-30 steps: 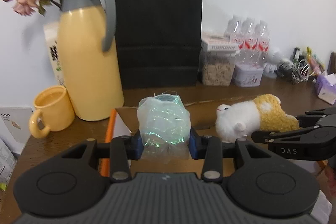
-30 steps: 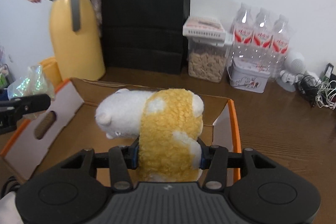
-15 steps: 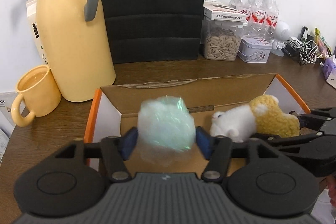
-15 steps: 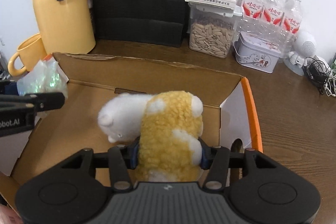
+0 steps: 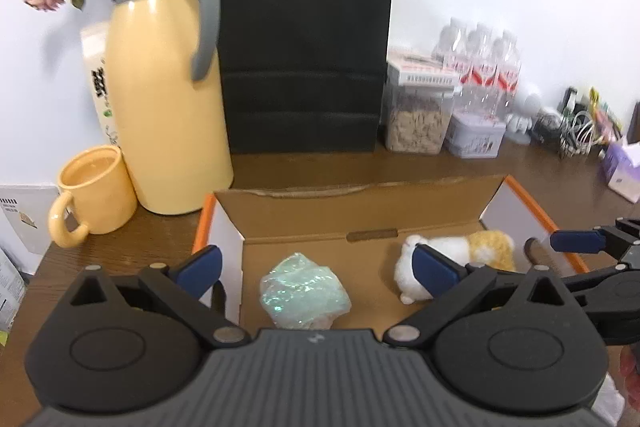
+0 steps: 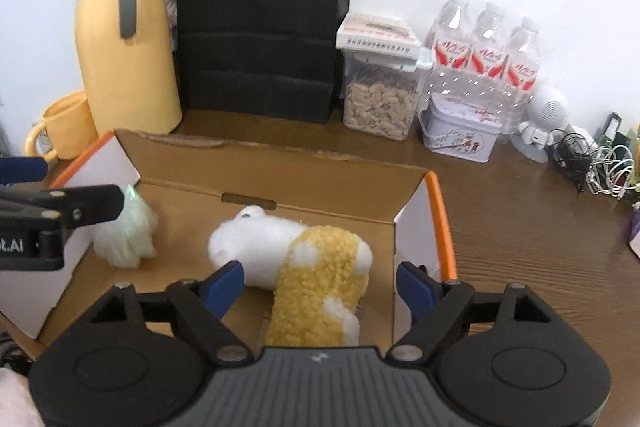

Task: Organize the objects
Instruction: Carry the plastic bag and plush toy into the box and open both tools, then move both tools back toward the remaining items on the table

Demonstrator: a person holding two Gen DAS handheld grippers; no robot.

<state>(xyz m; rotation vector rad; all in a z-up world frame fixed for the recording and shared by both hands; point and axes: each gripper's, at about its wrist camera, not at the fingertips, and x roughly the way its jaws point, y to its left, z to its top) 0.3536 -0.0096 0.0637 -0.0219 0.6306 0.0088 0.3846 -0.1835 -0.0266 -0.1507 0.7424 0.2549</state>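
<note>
An open cardboard box (image 5: 360, 211) with orange edges sits on the wooden table; it also shows in the right wrist view (image 6: 280, 163). A crinkled iridescent plastic wad (image 5: 304, 293) lies on the box floor at the left, also in the right wrist view (image 6: 128, 235). A white and yellow plush toy (image 6: 304, 267) lies on the box floor at the right, also in the left wrist view (image 5: 452, 259). My left gripper (image 5: 316, 269) is open above the wad. My right gripper (image 6: 320, 285) is open over the plush, touching nothing.
A yellow thermos jug (image 5: 164, 95) and a yellow mug (image 5: 94, 193) stand left of the box. A black paper bag (image 5: 304, 43) stands behind it. A seed jar (image 6: 380, 95), water bottles (image 6: 488, 55), a tin (image 6: 460, 133) and tangled cables (image 6: 600, 163) are at the back right.
Both grippers have opened. The wad and the plush have dropped from the jaws onto the box floor, and both grippers have drawn back and up.
</note>
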